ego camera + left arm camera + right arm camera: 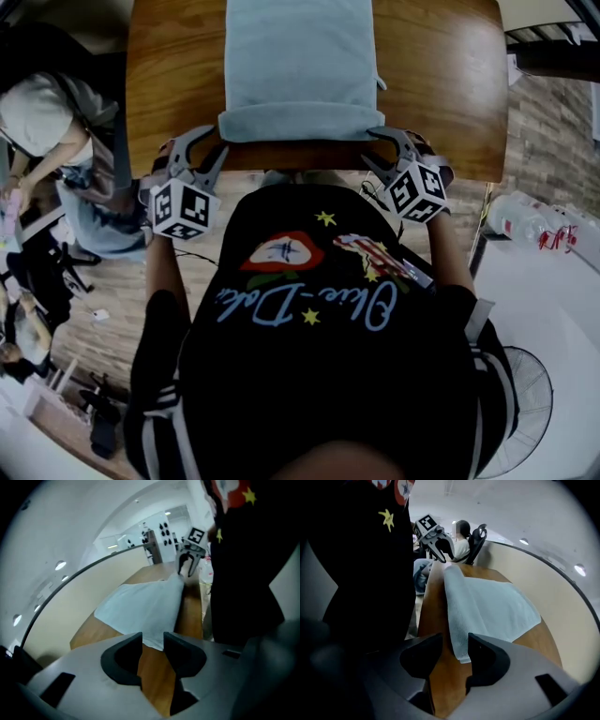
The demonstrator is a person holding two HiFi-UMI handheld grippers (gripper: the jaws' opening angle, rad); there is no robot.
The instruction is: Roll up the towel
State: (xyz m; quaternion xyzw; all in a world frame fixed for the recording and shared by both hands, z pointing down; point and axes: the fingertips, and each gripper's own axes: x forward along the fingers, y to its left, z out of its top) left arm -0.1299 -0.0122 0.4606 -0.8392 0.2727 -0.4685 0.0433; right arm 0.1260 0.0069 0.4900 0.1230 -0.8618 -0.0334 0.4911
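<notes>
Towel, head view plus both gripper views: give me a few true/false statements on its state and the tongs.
1. The towel lies on a wooden table. True.
2. The towel is fully rolled up. False: only the edge nearest the person is turned over; the rest lies flat.
3. The left tongs clamp the towel. False: their jaws stand apart at the towel's corner, pressing on nothing.
4. The right tongs stand open at the towel's other near corner. True.
</notes>
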